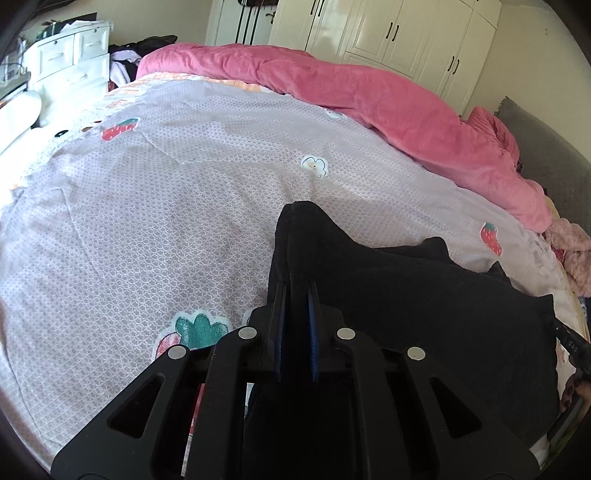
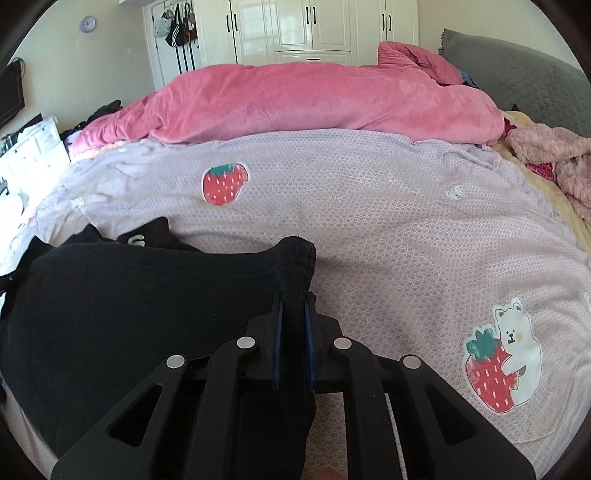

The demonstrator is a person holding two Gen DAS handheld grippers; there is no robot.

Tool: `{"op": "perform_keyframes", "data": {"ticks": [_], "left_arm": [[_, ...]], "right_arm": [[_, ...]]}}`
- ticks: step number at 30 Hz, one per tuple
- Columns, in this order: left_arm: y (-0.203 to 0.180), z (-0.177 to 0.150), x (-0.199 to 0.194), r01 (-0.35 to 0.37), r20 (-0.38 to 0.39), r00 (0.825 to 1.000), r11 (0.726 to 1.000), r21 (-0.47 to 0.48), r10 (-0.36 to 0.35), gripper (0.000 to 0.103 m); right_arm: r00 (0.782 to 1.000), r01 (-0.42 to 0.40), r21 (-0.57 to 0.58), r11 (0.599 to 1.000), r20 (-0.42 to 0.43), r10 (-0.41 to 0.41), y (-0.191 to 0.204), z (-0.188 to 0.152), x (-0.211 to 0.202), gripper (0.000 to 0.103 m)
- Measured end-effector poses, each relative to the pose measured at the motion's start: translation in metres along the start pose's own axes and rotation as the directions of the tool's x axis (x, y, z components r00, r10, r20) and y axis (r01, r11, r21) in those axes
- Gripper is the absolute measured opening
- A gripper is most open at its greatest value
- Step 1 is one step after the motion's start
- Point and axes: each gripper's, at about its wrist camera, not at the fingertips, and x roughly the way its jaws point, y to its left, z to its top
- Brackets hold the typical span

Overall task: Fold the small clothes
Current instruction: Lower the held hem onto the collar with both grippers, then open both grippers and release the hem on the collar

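A black garment (image 1: 424,295) lies on the lilac bed sheet (image 1: 166,206). My left gripper (image 1: 295,288) is shut on its left corner, and a fold of black cloth sticks out past the fingertips. In the right wrist view the same black garment (image 2: 129,295) spreads to the left. My right gripper (image 2: 294,295) is shut on its right corner, with cloth bunched up between the jaws. Both corners are held a little above the sheet (image 2: 388,240). A small white mark (image 2: 137,240) shows on the garment's far edge.
A rolled pink duvet (image 2: 314,103) lies along the far side of the bed. A pink fluffy garment (image 2: 554,155) sits at the right by the grey headboard (image 2: 517,81). White drawers (image 1: 70,62) stand left; wardrobes (image 2: 314,26) stand behind.
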Motion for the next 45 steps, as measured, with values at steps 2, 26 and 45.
{"op": "perform_keyframes", "data": {"ticks": [2,26,45], "left_arm": [[-0.001,0.0,-0.001,0.0,0.002,1.0,1.0,0.004,0.0,0.005],[0.008,-0.007,-0.029,0.02,0.038,0.999,0.999,-0.025,-0.019,0.025],[0.007,-0.015,-0.089,0.002,0.115,0.993,1.0,-0.026,0.001,0.07]], "right_arm": [[1.0,0.009,0.001,1.0,0.001,-0.009,0.001,-0.001,-0.001,0.011],[0.999,0.019,0.076,0.997,0.028,-0.021,-0.011,-0.017,-0.042,0.066],[0.997,-0.062,0.108,0.992,0.05,0.057,-0.005,-0.024,-0.07,0.085]]}}
